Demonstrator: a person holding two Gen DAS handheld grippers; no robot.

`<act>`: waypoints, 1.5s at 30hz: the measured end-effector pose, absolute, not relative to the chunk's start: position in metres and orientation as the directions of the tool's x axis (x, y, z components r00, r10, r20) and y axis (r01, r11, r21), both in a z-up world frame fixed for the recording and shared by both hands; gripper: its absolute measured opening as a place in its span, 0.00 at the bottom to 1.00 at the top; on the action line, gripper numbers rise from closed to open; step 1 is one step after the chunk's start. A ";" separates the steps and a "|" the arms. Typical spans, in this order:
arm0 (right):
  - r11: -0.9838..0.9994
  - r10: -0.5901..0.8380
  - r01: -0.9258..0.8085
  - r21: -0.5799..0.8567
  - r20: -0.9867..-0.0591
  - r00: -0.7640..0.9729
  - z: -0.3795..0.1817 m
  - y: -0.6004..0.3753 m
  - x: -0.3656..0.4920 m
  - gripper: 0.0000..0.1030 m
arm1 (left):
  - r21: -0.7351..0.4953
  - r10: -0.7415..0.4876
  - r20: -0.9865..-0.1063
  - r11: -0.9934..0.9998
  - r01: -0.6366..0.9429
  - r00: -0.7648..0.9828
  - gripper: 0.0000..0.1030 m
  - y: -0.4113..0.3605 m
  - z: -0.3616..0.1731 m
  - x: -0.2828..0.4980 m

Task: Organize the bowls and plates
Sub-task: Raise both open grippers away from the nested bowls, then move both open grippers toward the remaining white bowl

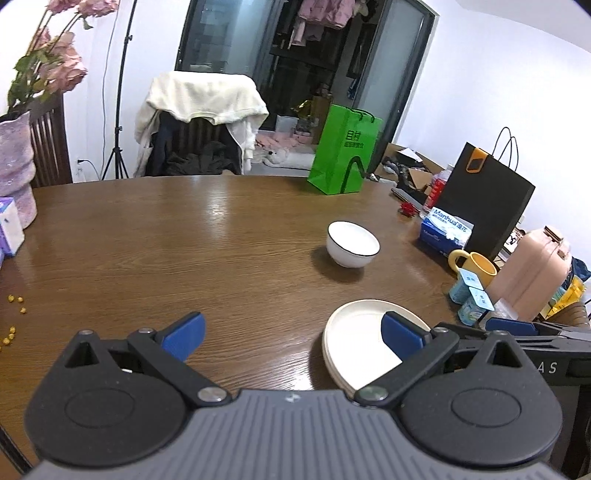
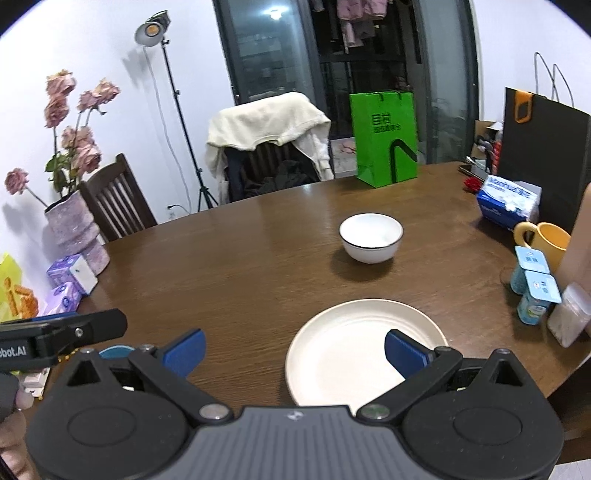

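White plate (image 2: 364,352) lies directly ahead of my right claw (image 2: 295,354), nearer it than my left claw (image 1: 291,341); bowl (image 2: 370,237) beyond. Both claws gape, empty.

I am seeing an evenly lit indoor scene, both views bright enough. A studio lamp (image 2: 152,32) is glowing on its stand, and pale glare is spreading across the surface (image 1: 218,210). The bowl (image 2: 370,237) is casting a soft shadow toward me. Fisheye bending is curving the edges, corners are going black, and focus is looking slightly soft.
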State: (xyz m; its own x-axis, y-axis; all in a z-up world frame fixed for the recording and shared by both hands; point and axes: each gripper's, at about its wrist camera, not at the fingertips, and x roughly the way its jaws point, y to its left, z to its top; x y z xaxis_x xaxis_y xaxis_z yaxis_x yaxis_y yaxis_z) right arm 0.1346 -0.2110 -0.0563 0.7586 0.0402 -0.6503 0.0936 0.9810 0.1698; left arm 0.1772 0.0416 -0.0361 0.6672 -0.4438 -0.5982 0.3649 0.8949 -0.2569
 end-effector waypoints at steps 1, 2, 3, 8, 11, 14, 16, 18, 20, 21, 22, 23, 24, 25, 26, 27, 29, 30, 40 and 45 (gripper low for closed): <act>0.981 0.038 0.096 0.170 -0.649 0.760 -0.056 -0.214 0.134 1.00 | -0.256 -0.445 -0.598 0.894 0.367 0.666 1.00 0.039 -0.036 0.178; 0.981 0.036 0.098 0.170 -0.648 0.761 -0.056 -0.215 0.134 1.00 | -0.255 -0.446 -0.599 0.893 0.370 0.665 1.00 0.036 -0.036 0.179; 0.981 0.034 0.099 0.169 -0.647 0.762 -0.056 -0.217 0.134 1.00 | -0.257 -0.449 -0.599 0.892 0.373 0.662 1.00 0.033 -0.037 0.180; 0.979 0.032 0.104 0.175 -0.635 0.772 -0.053 -0.229 0.133 1.00 | -0.259 -0.461 -0.598 0.886 0.385 0.656 1.00 0.021 -0.038 0.184; 0.979 0.021 0.112 0.170 -0.632 0.775 -0.052 -0.235 0.135 1.00 | -0.260 -0.463 -0.603 0.884 0.388 0.650 1.00 0.015 -0.039 0.188; 0.979 0.009 0.123 0.163 -0.635 0.772 -0.052 -0.242 0.137 1.00 | -0.259 -0.462 -0.612 0.884 0.389 0.642 1.00 0.009 -0.041 0.192; 0.979 -0.001 0.132 0.157 -0.639 0.769 -0.052 -0.246 0.139 1.00 | -0.258 -0.460 -0.618 0.884 0.389 0.637 1.00 0.004 -0.043 0.195; 0.977 -0.010 0.144 0.155 -0.643 0.766 -0.053 -0.252 0.141 1.00 | -0.255 -0.459 -0.625 0.884 0.391 0.632 1.00 0.000 -0.044 0.198; 0.976 -0.016 0.152 0.154 -0.648 0.762 -0.054 -0.258 0.144 1.00 | -0.251 -0.458 -0.634 0.884 0.393 0.623 1.00 -0.005 -0.046 0.202; 0.976 -0.019 0.156 0.153 -0.650 0.760 -0.055 -0.260 0.145 1.00 | -0.252 -0.458 -0.639 0.884 0.395 0.618 1.00 -0.008 -0.046 0.204; 0.975 -0.023 0.160 0.151 -0.654 0.756 -0.056 -0.262 0.146 1.00 | -0.251 -0.458 -0.643 0.883 0.396 0.614 1.00 -0.010 -0.046 0.206; 0.975 -0.026 0.165 0.149 -0.660 0.751 -0.057 -0.265 0.148 1.00 | -0.250 -0.457 -0.646 0.883 0.397 0.611 1.00 -0.012 -0.047 0.208; 0.975 -0.029 0.168 0.147 -0.663 0.748 -0.058 -0.268 0.149 1.00 | -0.250 -0.457 -0.647 0.884 0.396 0.611 1.00 -0.014 -0.046 0.210; 0.974 -0.031 0.172 0.147 -0.666 0.745 -0.059 -0.270 0.152 1.00 | -0.251 -0.456 -0.647 0.884 0.394 0.611 1.00 -0.016 -0.046 0.213; 0.974 -0.034 0.176 0.146 -0.669 0.742 -0.060 -0.273 0.154 1.00 | -0.253 -0.456 -0.646 0.885 0.392 0.612 1.00 -0.018 -0.045 0.216; 0.973 -0.038 0.181 0.144 -0.672 0.739 -0.060 -0.276 0.156 1.00 | -0.254 -0.454 -0.646 0.886 0.389 0.613 1.00 -0.019 -0.044 0.218; 0.972 -0.043 0.189 0.143 -0.677 0.735 -0.061 -0.282 0.161 1.00 | -0.252 -0.448 -0.647 0.890 0.381 0.617 1.00 -0.023 -0.043 0.224; 0.971 -0.042 0.190 0.145 -0.679 0.733 -0.061 -0.286 0.163 1.00 | -0.252 -0.445 -0.647 0.891 0.378 0.619 1.00 -0.024 -0.042 0.226; 0.969 -0.034 0.192 0.153 -0.690 0.723 -0.064 -0.318 0.195 1.00 | -0.238 -0.412 -0.671 0.907 0.347 0.617 1.00 -0.050 -0.042 0.257; 0.969 -0.030 0.191 0.155 -0.696 0.717 -0.067 -0.334 0.211 1.00 | -0.225 -0.398 -0.682 0.913 0.342 0.614 1.00 -0.064 -0.044 0.271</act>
